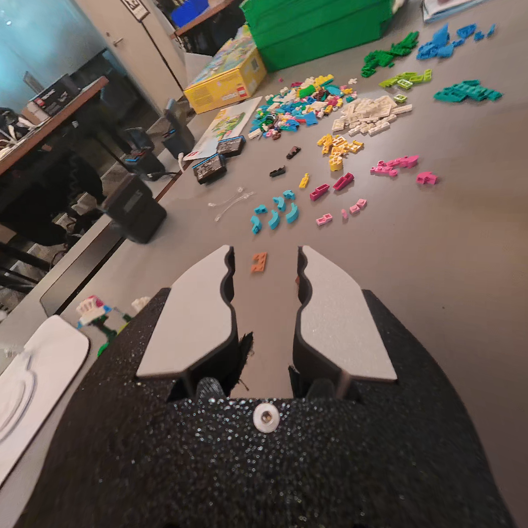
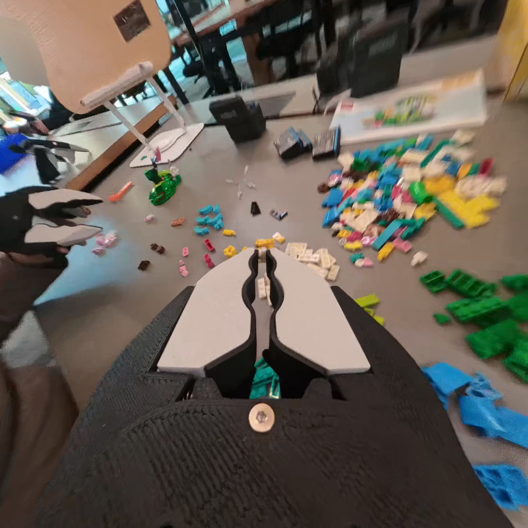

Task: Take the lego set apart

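Note:
The part-built lego set (image 2: 164, 183), green with a small flower on top, stands on the grey table at the far left of the right wrist view. In the left wrist view it (image 1: 94, 313) peeks out at lower left, half hidden by my gripper body. My left gripper (image 1: 265, 253) is open, low over the table, with a small orange plate (image 1: 259, 261) lying between its fingertips. It also shows in the right wrist view (image 2: 100, 215). My right gripper (image 2: 261, 253) is nearly closed on a small white piece (image 2: 261, 255), above the white pile (image 2: 314, 257).
Loose pieces lie sorted by colour: light blue curves (image 1: 274, 214), pink (image 1: 397, 165), yellow (image 1: 340, 148), white (image 1: 371, 114), a mixed heap (image 1: 300, 108). A yellow box (image 1: 228, 83), green bin (image 1: 314, 31), booklet (image 1: 228, 128), black batteries (image 1: 210, 170) and white stand base (image 1: 43, 371) line the left edge. Some 30 centimeters of space lies between my two pairs of fingers.

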Demonstrator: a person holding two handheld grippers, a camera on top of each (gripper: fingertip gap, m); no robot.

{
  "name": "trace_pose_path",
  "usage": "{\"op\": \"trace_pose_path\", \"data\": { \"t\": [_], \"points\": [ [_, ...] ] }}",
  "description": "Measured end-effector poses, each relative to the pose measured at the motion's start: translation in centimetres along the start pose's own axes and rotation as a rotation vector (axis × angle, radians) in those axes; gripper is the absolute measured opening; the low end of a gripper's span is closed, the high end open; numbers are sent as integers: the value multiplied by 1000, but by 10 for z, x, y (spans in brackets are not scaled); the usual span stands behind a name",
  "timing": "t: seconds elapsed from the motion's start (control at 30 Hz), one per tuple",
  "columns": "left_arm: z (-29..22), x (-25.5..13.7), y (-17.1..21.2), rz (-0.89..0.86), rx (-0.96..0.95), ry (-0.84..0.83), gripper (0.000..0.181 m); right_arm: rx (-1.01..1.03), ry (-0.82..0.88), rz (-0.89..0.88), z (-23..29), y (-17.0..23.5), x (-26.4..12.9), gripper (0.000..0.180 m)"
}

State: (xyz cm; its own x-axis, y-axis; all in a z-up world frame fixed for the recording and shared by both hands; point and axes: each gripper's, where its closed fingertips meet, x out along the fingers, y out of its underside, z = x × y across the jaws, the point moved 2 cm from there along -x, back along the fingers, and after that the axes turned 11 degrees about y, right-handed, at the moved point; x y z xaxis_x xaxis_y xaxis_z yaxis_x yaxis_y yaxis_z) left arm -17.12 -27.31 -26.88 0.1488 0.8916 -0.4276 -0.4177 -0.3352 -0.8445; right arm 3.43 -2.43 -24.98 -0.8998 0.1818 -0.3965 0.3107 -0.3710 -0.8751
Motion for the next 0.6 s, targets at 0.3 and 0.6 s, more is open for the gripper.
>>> {"op": "trace_pose_path", "data": {
  "t": [0.3,0.6],
  "points": [
    [14,-64,28,-19,-150,-52,44,81,-35,421,-9,44,65,5],
    [28,-115,64,107,-206,-113,58,-54,80,416,-4,26,68,31]
  ]
}}
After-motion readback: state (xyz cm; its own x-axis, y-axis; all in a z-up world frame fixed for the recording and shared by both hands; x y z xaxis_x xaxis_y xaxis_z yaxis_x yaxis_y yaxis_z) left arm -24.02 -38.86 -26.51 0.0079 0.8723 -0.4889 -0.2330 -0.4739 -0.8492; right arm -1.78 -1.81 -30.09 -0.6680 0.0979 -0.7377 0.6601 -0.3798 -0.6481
